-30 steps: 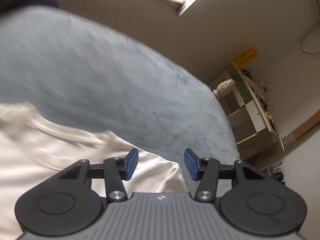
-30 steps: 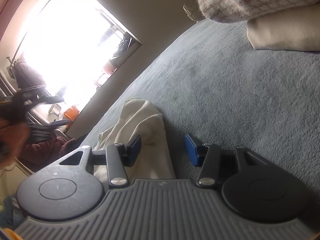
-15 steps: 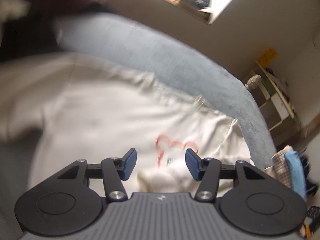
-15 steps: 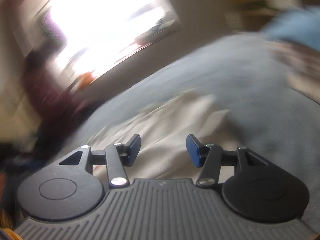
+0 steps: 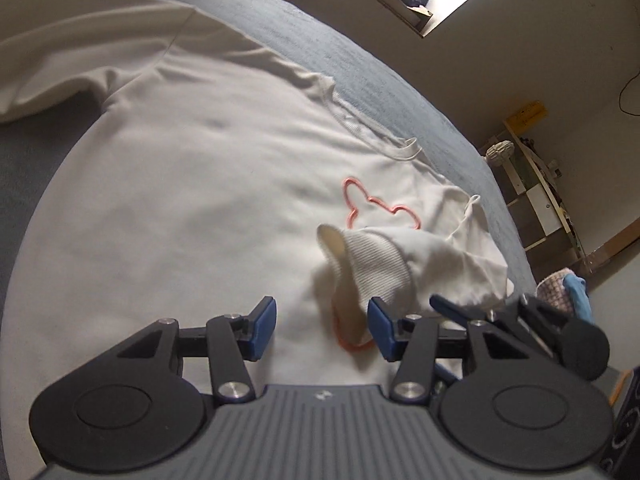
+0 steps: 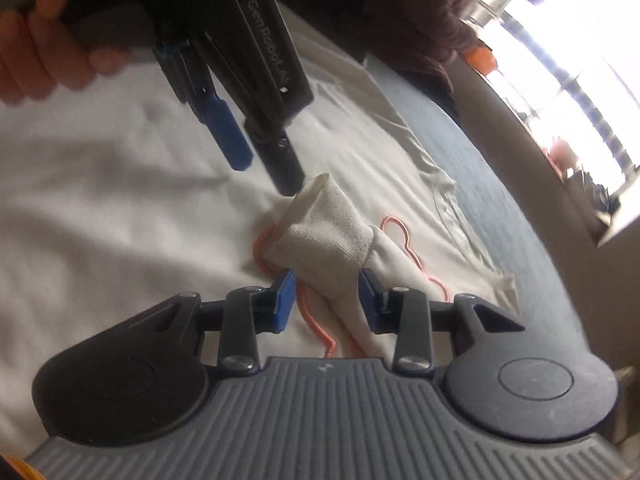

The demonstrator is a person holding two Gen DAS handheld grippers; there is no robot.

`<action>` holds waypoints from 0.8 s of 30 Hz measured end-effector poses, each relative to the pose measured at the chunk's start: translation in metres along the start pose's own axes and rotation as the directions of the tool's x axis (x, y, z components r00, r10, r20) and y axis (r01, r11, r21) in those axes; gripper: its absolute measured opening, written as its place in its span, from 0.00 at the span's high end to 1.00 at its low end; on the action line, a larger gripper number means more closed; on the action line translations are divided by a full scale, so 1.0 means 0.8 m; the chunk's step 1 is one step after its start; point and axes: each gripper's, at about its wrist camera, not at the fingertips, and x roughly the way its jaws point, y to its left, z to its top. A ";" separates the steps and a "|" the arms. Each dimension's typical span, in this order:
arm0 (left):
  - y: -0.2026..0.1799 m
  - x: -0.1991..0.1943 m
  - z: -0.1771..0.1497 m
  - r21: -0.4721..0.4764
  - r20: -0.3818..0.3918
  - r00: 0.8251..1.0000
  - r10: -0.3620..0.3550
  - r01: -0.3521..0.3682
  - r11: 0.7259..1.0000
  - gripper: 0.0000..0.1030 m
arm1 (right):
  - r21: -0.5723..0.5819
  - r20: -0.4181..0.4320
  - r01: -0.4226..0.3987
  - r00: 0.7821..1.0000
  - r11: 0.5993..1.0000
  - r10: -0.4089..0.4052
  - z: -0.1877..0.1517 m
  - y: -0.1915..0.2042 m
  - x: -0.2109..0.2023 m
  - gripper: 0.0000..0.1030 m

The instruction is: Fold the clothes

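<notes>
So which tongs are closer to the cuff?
Right. The right tongs are open with the cuff sitting between the pads. The left tongs are open too, just beside the cuff, which leans by their right pad.

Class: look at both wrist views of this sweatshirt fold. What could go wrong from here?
1. The right gripper has open jaws around the cuff; closing off-centre might catch only one layer.
2. The left gripper hovers close by, so the two could collide.
3. Dragging the sleeve may wrinkle the sweatshirt.
</notes>
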 end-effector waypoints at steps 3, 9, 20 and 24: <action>0.010 0.000 -0.005 -0.002 -0.001 1.000 -0.019 0.019 1.000 0.51 | -0.030 -0.042 0.014 0.999 0.999 -0.015 0.000 -0.003 0.021 0.88; 0.002 0.000 -0.012 0.083 0.001 0.999 -0.053 0.053 0.995 0.51 | 0.313 0.012 -0.042 0.999 0.949 0.040 0.001 -0.065 0.001 1.00; 0.009 0.019 0.002 0.036 -0.002 0.998 -0.057 0.057 0.998 0.55 | 0.157 0.042 -0.094 0.995 0.983 0.089 -0.010 -0.040 0.000 0.80; 0.001 0.021 0.001 0.075 0.002 0.999 -0.034 0.034 0.997 0.55 | 0.076 0.002 -0.083 0.997 0.994 0.083 -0.009 -0.027 0.024 0.60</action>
